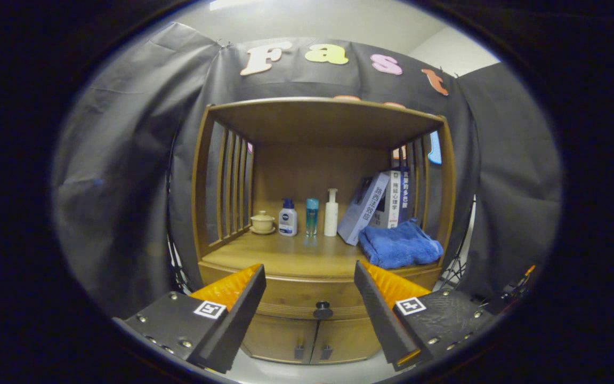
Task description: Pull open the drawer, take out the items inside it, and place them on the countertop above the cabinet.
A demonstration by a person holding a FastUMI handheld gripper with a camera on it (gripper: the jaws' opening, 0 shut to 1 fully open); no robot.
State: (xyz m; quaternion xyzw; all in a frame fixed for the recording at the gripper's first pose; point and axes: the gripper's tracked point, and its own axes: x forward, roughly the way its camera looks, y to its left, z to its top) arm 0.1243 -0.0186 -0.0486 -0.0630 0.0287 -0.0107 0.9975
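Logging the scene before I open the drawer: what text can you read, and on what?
"路西法效应": leaning book, on its spine.
Upright book: too blurred to read.
Bottles: print too small.
Gripper, open before the knob: coded tags, no words.

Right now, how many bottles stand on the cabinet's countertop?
3, in a row at the back: pump bottle beside the lidded cup, teal bottle in the middle, white pump bottle nearest the books.
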